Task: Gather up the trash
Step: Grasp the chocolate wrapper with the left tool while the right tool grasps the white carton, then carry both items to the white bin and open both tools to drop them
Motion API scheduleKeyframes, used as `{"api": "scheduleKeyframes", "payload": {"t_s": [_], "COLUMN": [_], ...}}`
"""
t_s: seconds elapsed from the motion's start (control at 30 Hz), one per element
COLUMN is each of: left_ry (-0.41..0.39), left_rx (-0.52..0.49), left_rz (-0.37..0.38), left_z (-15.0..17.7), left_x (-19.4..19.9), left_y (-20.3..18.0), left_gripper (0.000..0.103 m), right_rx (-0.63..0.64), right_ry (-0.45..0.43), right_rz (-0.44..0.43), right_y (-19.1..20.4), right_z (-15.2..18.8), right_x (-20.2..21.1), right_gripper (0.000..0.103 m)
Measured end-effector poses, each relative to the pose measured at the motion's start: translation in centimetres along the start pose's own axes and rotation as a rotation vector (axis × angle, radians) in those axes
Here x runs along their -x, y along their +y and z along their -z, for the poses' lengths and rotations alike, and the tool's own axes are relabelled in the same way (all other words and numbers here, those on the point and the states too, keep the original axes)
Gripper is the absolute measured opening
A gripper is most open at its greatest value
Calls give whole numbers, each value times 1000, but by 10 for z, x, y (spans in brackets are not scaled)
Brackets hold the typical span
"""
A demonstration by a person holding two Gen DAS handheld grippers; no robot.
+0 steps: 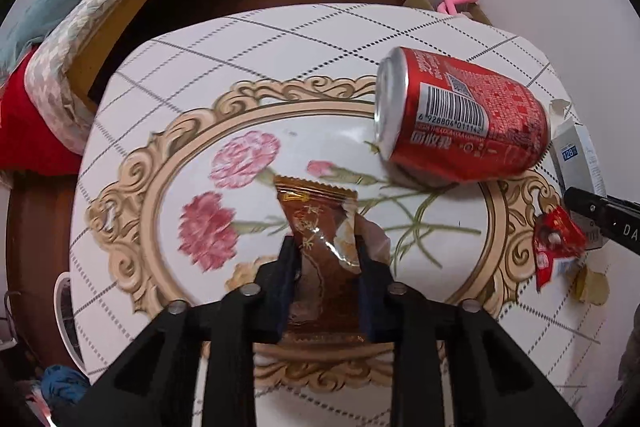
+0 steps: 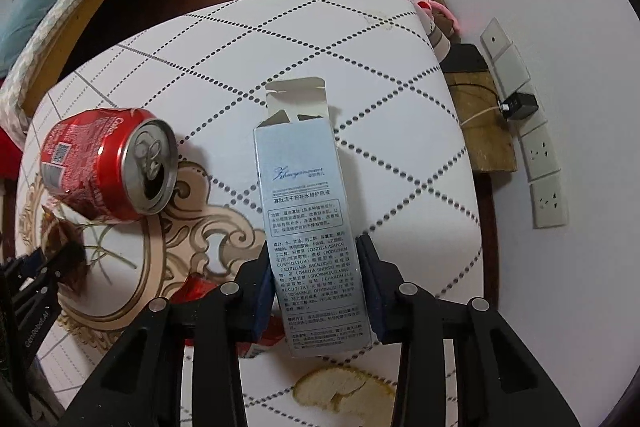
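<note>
Now your left hand-held gripper [image 1: 326,247] is pinched shut on the wrapper [image 1: 320,223], the right hand-held gripper [image 2: 318,267] clamped on the box [image 2: 308,219], both just above the table [image 2: 360,75]. Next, probably lift and bin them; the can [image 1: 464,119] waits.

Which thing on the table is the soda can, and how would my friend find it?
Start at the round table with the flower picture and gold frame. Just past the far right of that frame lies the soda can, tipped on its side and dented. It is the only red metal thing there, with a silver top and a barcode, unlike the silver box and the brown wrapper nearby.
</note>
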State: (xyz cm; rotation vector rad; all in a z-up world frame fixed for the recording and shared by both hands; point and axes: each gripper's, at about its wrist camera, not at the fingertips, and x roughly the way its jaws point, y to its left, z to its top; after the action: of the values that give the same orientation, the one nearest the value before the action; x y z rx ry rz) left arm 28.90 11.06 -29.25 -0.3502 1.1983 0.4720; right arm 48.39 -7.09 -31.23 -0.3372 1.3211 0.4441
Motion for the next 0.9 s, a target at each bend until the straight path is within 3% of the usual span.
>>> {"api": "scheduleKeyframes", "payload": {"t_s": [0.3,0.53,0.7,0.9], "left_ry": [-153,-267,-334,-381], "left_rx": [24,46,93,190], "left_rz": [18,39,22,-66], "left_z": [33,61,85,120], "left_x": [84,158,204,243], "left_y": [21,57,102,186], "left_gripper": [21,21,21,21], "right_rx": [4,53,110,211], "right_ry": [-131,-220,-264,-285], "right_rz": [-78,-210,-306,-442], "right_y": [8,49,99,188], "right_z": [29,71,100,132], "right_x": [61,128,171,212], "right_gripper": [40,40,40,40]}}
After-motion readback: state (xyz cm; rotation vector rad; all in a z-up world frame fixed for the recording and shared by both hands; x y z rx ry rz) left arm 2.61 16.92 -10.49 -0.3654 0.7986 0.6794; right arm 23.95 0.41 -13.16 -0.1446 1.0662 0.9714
